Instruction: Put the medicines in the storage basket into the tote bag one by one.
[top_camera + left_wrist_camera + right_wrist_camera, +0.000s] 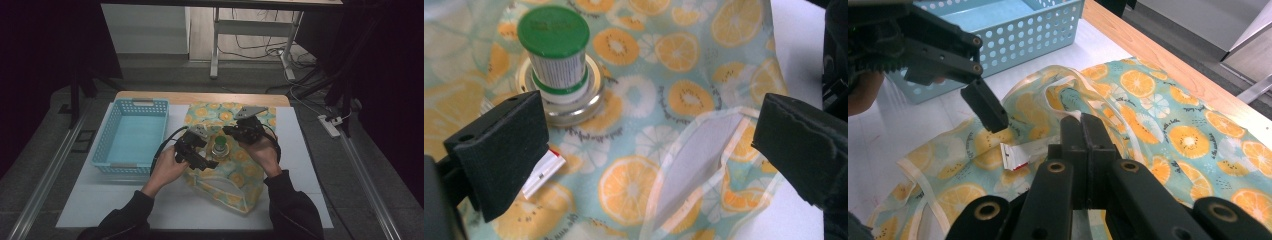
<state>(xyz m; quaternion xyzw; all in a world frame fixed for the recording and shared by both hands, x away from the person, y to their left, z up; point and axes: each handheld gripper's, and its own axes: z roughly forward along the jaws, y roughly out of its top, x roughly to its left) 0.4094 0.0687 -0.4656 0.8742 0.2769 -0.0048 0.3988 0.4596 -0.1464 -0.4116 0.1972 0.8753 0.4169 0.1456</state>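
Note:
A fruit-print fabric bag [235, 175] [624, 190] [1168, 125] lies on the white table cover. On it stands a small bottle with a green cap [219, 145] [555, 40], resting on a round silvery disc [579, 107]. My left gripper [206, 150] [654, 150] is open over the bag's rim, just beside the bottle, with nothing pressed between its pads. One of its fingers [985, 107] hangs above a white tag with a red edge [544, 172] [1015, 156]. My right gripper [232, 131] [1082, 122] is shut, pinching the bunched bag fabric on the bottle's other side.
A light blue perforated basket [107, 132] [1038, 35] stands at the left of the bag. The white sheet [100, 200] covers a wooden table whose far edge [200, 97] shows behind the bag. Desk legs and cables stand on the floor beyond.

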